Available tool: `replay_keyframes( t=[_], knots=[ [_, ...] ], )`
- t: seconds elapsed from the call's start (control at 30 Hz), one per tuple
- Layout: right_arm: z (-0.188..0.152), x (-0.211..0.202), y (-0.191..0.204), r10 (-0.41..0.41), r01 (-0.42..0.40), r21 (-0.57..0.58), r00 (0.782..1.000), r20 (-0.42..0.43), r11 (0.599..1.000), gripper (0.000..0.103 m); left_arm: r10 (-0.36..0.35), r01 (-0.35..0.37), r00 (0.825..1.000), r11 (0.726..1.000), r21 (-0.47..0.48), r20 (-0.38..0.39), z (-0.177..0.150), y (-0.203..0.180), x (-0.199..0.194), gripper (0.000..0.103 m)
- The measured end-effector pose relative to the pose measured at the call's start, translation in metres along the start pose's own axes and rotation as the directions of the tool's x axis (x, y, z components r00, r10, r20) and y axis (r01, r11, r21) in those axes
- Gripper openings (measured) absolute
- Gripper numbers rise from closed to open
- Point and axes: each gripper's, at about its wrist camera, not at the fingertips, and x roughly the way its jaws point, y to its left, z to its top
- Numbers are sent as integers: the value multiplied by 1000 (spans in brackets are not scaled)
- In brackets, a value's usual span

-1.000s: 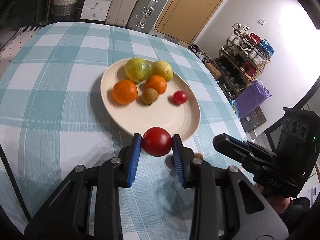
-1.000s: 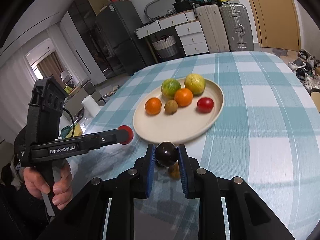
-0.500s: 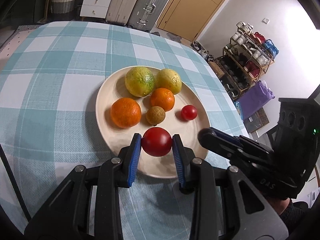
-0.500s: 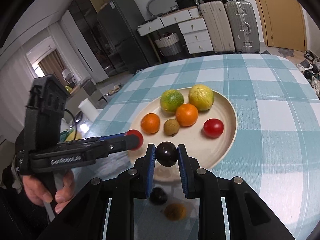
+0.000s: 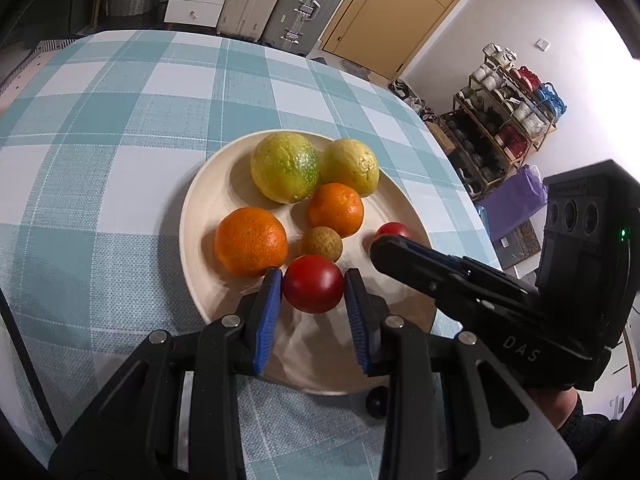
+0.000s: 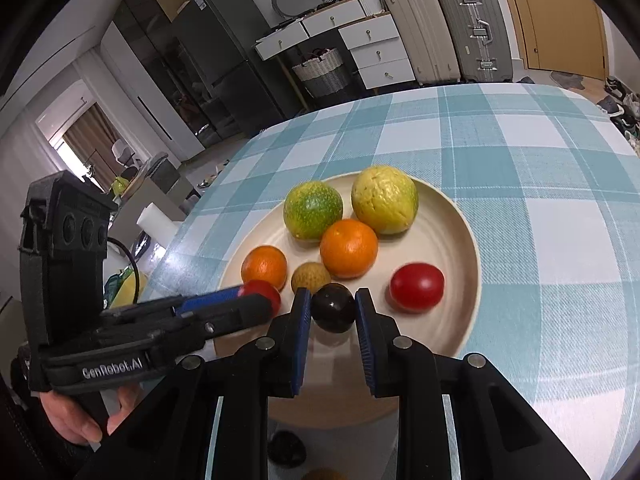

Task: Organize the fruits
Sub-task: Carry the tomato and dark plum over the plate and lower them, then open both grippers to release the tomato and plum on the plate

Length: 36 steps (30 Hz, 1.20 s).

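Left tool [image 5: 313,285] clamps one red tomato [image 5: 313,283] over plate [image 5: 200,216] at 6 o'clock; right tool [image 6: 333,309] clamps one dark plum [image 6: 333,307]. Plate holds six fruits; counter [image 5: 100,120] two.

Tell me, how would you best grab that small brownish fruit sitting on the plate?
Across the small brownish fruit's widest middle, coming from above. It is round, and oranges crowd its sides on the plate, so only the top is free.

six fruits [image 5: 284,168] lie on cream plate [image 5: 200,216].
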Motion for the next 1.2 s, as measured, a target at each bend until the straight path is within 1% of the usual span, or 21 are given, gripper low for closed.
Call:
replay_keyframes(
  t=[0.13,0.2,0.23,0.3,0.37,0.5,0.6,0.67,0.83,0.93,0.97,1.07,1.2],
  knots=[
    [7,4,-1,-6,6,-8,1000,16,1000,24,28,-28,999,1000,4,28,2,-5,-4,29],
    [8,6,-1,-6,6,-15,1000,23,1000,34,25,-25,999,1000,-1,38,2,-7,-7,29],
    [8,6,-2,3,-3,-11,1000,27,1000,41,24,-24,999,1000,0,42,2,-7,-9,29],
    [7,2,-3,16,-16,-7,999,42,1000,43,30,-30,998,1000,2,50,1,-9,-13,29],
    [6,-5,-3,13,-12,-11,998,60,1000,50,30,-30,998,1000,-1,56,0,-10,-17,30],
    [3,-21,-6,3,-3,-2,996,92,1000,51,36,-36,998,999,-3,58,-5,-12,-23,30],
    [-3,-32,-12,-15,14,14,994,108,1000,57,45,-45,997,999,1,60,-11,-14,-29,30],
    [-7,-39,-16,-27,24,27,993,116,999,64,49,-49,997,999,2,57,-16,-16,-32,30],
    [-21,-57,-22,-40,34,45,990,132,998,66,62,-63,997,998,10,47,-28,-21,-38,31],
    [-29,-68,-21,-47,42,40,987,154,998,74,84,-84,995,996,16,46,-37,-25,-42,32],
    [-31,-70,-20,-48,42,37,986,158,998,75,91,-92,995,996,16,43,-39,-26,-43,32],
    [-39,-76,-17,-50,46,27,987,152,999,75,102,-102,994,995,12,40,-45,-28,-45,35],
    [-49,-81,-14,-60,58,20,988,144,998,75,147,-148,988,989,22,36,-53,-32,-47,49]
  ],
)
